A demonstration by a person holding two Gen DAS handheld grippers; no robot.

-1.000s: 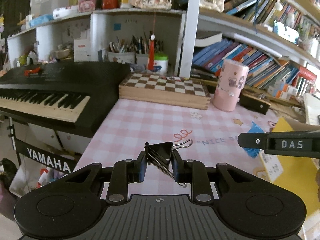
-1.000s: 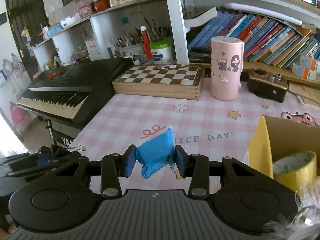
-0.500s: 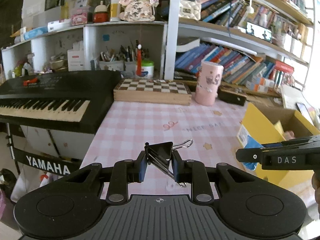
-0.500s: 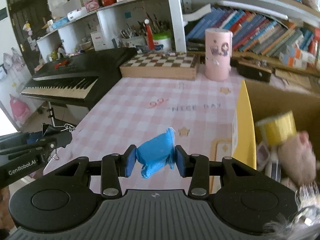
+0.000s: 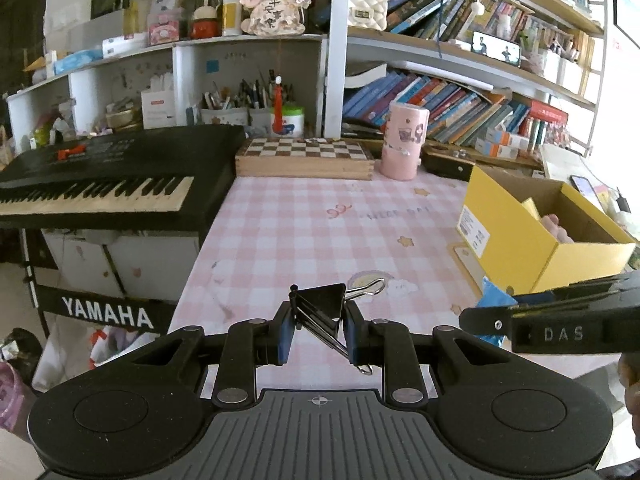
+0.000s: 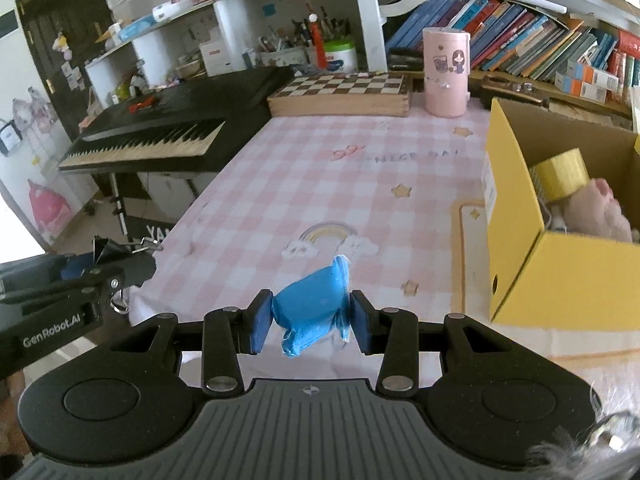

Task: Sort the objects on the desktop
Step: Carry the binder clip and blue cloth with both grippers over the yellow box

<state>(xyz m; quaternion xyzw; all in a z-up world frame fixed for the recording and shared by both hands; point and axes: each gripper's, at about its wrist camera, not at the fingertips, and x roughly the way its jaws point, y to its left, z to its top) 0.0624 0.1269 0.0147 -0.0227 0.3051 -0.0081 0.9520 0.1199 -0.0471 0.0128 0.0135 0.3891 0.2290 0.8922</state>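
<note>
Sorting nears its end: at near left, the left claw (image 5: 318, 330) pinches a black binder clip (image 5: 320, 308); beside it the right claw (image 6: 311, 322) clamps a blue packet (image 6: 310, 306). The pink checked surface (image 6: 340, 184) lies bare; only the near wall of the yellow box (image 6: 516, 220), holding tape (image 6: 560, 174) and plush (image 6: 596, 212) at right, must be cleared.

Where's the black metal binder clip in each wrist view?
Left wrist: black metal binder clip at bottom centre, clamped between the left gripper fingers.
Right wrist: far left edge, past the table corner.
Shared landmark: wooden chessboard box.
</note>
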